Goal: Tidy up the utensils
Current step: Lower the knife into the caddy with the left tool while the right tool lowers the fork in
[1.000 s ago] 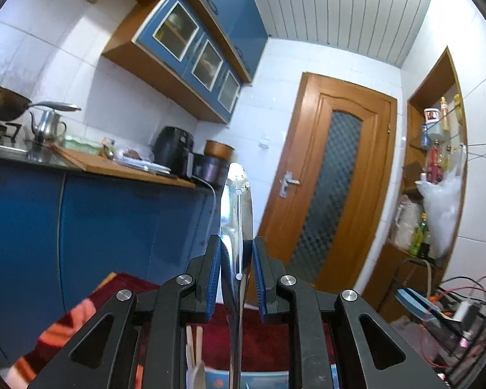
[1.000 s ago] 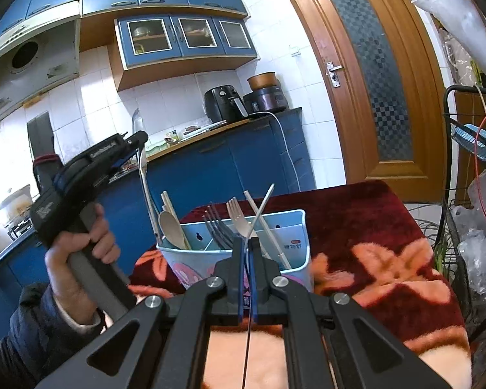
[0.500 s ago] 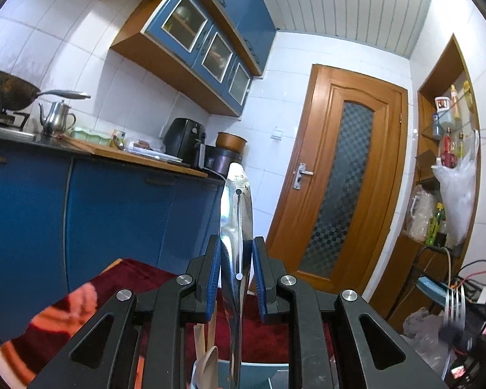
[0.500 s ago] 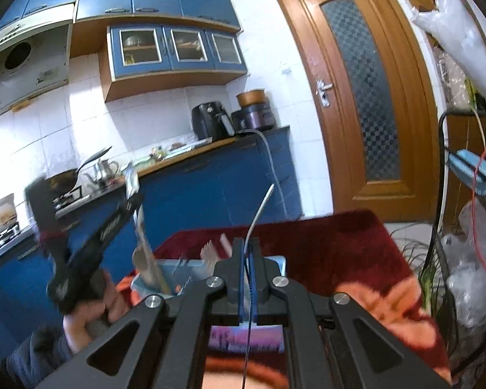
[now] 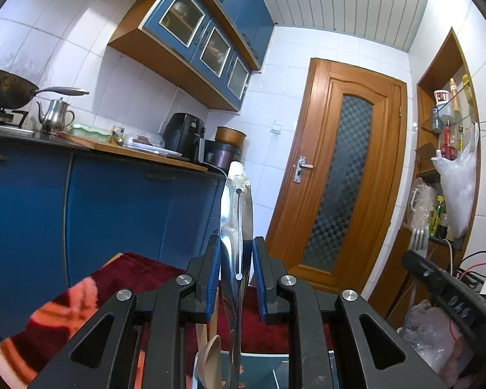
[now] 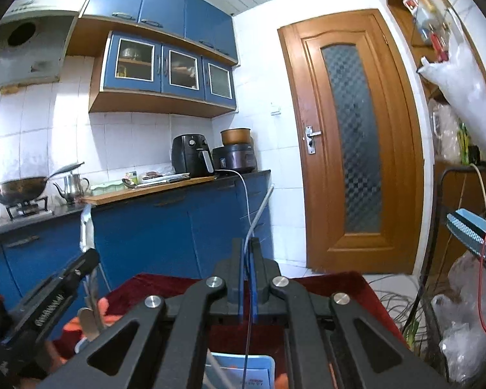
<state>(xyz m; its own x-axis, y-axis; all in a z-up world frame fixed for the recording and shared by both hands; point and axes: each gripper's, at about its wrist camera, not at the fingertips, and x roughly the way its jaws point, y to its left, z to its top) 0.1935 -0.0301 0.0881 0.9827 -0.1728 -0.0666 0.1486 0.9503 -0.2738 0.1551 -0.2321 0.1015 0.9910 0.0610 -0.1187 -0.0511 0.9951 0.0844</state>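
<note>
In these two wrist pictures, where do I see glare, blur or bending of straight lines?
Left wrist view: glare on the metal utensil held in the left gripper; the blanket at lower left is smeared; the door bows. Right wrist view: the door leans and curves too; a bright light patch washes out the wall tiles at left.

Both grippers, the left gripper [image 5: 236,278] and the right gripper [image 6: 247,280], are showing black angular arms, silver round screws and blue pads lining their fingers.
</note>
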